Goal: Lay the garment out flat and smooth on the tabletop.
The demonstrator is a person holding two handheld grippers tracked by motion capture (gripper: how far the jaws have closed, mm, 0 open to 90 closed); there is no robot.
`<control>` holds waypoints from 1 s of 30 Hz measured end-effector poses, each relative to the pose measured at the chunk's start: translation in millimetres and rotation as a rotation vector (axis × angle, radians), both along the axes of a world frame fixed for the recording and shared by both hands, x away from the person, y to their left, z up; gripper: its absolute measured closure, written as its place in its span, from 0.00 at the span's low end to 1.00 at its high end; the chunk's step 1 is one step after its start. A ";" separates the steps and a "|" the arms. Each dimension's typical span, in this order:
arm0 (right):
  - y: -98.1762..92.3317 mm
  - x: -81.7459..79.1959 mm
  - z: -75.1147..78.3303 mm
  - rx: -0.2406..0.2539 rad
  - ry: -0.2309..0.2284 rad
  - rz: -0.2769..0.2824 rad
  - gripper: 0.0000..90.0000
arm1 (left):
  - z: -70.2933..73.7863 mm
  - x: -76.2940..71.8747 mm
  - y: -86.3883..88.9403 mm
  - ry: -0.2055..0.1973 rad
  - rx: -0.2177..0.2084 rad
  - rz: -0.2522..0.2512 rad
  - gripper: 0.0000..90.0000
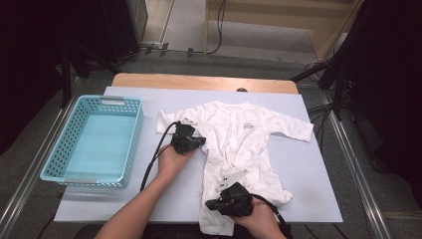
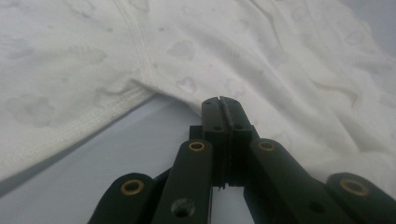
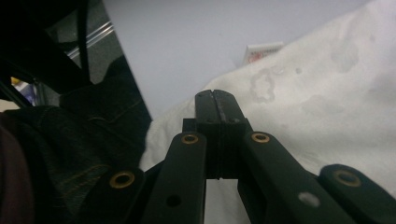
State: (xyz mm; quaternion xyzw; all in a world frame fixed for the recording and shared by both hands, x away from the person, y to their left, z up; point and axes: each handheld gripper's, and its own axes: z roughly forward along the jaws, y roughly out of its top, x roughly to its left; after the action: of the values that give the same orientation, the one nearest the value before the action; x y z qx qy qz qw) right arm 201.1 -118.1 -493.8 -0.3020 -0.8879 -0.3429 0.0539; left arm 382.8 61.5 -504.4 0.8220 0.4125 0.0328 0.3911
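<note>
On the white table cover in front of me lies a white baby romper, and parts of it are hard to read: in the high view my right hand and its gripper cover the lower leg area, the near leg end runs off the bottom edge, and the faint print on the fabric is too pale to make out. My left gripper sits at the garment's left side below the left sleeve; in the left gripper view its jaws stand pressed together at the hem edge, but I cannot tell whether any cloth is pinched between them. My right gripper rests at the near left leg, jaws likewise closed tight against the fabric edge, and again a pinch of cloth is not clear. The romper lies flat, its long axis running from me toward the far edge of the table, collar away, legs toward me, sleeves spread left and right. A light blue plastic basket stands just beside it to the left.
</note>
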 end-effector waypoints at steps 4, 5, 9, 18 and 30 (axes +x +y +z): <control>5.6 -5.5 5.6 0.020 -0.012 0.031 0.97 | 5.7 0.9 2.6 -0.002 -0.014 0.003 1.00; 7.0 -6.9 6.8 0.025 -0.011 0.037 0.97 | 6.9 1.3 3.9 -0.006 -0.018 0.002 1.00; 12.0 -11.6 10.0 0.036 -0.016 0.062 0.97 | 9.8 2.2 8.0 -0.008 -0.021 0.015 1.00; 21.0 -20.4 11.1 0.035 -0.006 0.130 0.97 | 10.7 1.9 12.1 0.000 -0.021 0.019 1.00; 3.8 -11.2 20.0 0.096 -0.021 0.097 0.67 | 17.3 -1.2 18.2 0.030 -0.074 -0.006 0.89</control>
State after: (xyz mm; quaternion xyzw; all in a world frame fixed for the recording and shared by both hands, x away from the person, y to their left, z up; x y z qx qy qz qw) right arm 189.9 -114.4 -473.8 -0.2522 -0.8846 -0.3850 0.0756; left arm 381.6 79.7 -487.1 0.8087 0.4168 0.0038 0.4150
